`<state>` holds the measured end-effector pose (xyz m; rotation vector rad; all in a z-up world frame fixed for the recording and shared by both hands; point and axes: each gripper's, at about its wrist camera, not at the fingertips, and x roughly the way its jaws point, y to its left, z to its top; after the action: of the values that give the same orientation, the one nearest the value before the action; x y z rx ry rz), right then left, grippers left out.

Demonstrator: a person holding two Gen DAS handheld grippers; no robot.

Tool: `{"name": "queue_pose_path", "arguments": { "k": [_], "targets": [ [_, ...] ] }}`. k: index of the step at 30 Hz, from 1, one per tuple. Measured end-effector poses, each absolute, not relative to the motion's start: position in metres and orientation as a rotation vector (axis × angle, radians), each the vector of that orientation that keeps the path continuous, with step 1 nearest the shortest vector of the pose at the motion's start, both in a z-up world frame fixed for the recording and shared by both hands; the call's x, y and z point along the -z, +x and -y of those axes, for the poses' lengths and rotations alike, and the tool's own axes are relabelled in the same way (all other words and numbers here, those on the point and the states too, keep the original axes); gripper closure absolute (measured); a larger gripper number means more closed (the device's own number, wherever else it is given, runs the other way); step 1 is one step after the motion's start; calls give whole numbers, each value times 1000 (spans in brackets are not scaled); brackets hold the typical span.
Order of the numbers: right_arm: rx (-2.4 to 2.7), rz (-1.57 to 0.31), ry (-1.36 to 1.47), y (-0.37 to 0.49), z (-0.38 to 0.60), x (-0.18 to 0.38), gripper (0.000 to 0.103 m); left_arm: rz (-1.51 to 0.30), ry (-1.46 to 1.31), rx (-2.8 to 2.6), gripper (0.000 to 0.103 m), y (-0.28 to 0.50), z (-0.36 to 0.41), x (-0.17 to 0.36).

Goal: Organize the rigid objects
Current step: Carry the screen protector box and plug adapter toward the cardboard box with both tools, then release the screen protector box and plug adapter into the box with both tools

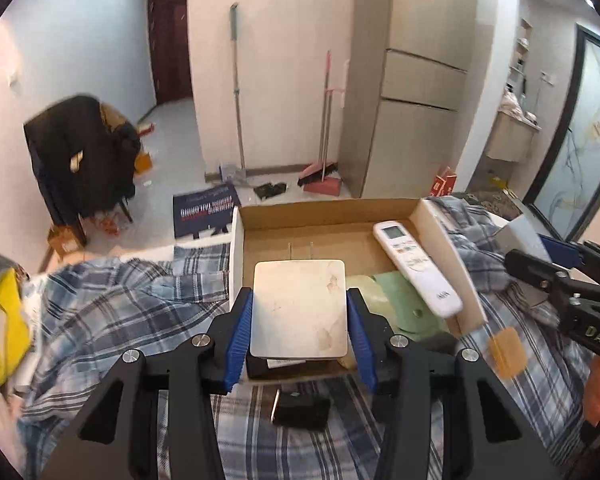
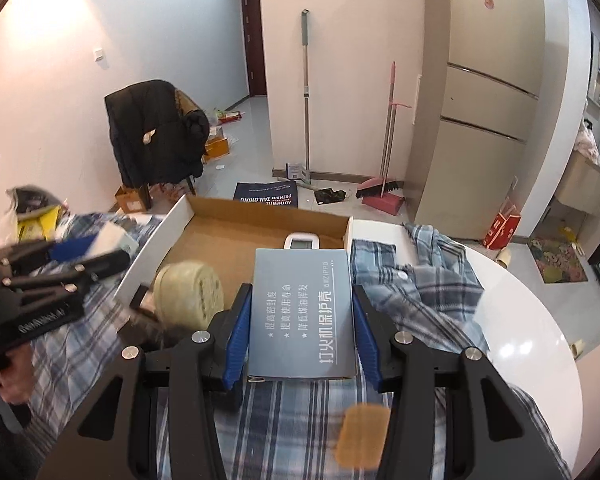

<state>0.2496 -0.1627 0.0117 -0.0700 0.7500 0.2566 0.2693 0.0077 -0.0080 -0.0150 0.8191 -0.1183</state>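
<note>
Left wrist view: my left gripper (image 1: 300,312) clamped a white square box (image 1: 299,308) between its blue pads, held over the near end of the open carton (image 1: 324,208) at frame centre. A white remote (image 1: 416,266) lay along the carton's right side, a green piece (image 1: 404,300) beside it. A black block (image 1: 300,408) sat on the plaid cloth (image 1: 112,308) below. My right gripper (image 1: 556,280) entered at right.

Right wrist view: my right gripper (image 2: 302,332) gripped a grey printed box (image 2: 302,312) at centre, over the carton's (image 2: 260,236) near right corner. A pale round tin (image 2: 190,294) stood in the carton, left of the box. An orange tag (image 2: 362,436) lay on the cloth below.
</note>
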Motion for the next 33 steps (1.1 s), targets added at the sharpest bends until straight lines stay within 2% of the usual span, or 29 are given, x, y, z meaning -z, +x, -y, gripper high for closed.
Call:
{"name": "queue_pose_path", "arguments": {
  "k": [6,20,22,23,24,31,33],
  "targets": [
    [-245,-747,-74,262,160,-6,58,-912,-65,118,55,287,-14,43],
    [-240,-784,-82,277,155,6,58,-926,-96,138,54,295,-16,73],
    [-260,-805,-61,281,152,9,58,-882,-88,145,44,289,-18,65],
    [-267,-815,-52,283,150,11,58,-855,-83,145,28,286,-19,60],
    [-270,-825,-48,286,148,13,57,-810,-77,143,18,281,-21,54],
    [-311,-912,4,305,129,31,57,-540,-137,88,16,252,-46,21],
    [-319,-931,-3,305,122,37,57,-509,-161,59,9,251,-52,18]
  ]
}}
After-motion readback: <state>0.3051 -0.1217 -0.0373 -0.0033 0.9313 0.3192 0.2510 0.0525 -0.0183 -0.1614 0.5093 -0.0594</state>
